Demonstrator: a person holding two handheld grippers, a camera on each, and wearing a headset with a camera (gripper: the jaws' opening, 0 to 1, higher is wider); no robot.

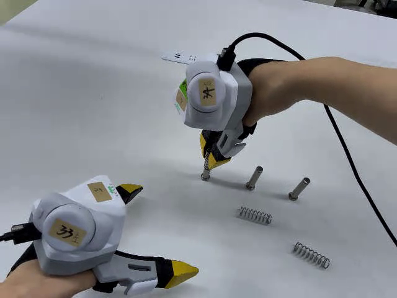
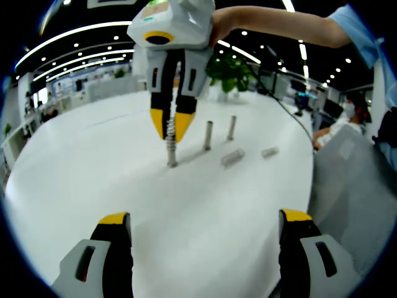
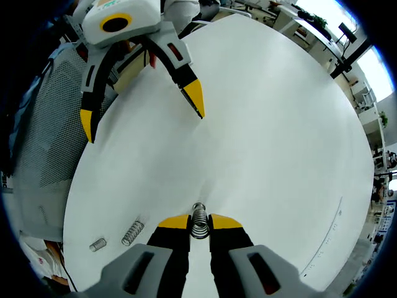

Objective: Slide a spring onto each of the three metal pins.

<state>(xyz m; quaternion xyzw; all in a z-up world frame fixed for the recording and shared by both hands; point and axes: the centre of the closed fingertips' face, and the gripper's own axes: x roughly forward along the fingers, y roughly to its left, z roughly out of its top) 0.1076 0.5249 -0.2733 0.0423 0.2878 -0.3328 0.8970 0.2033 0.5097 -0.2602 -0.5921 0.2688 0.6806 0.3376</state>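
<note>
Pinching a spring point(image 3: 199, 221) in my right claw point(image 1: 211, 156), I held it upright over the leftmost pin point(image 1: 205, 174); my left claw point(image 1: 160, 229) gaped wide, empty.

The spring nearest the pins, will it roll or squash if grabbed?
Lying on its side on the smooth table, the spring would probably roll if nudged sideways. Its thin open coils suggest it is light and would likely compress if pinched end to end. Pinching across the coils, as the right gripper holds another spring, looks safer.

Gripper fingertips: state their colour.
The fingertips are yellow, clearest in the left gripper view.
</note>
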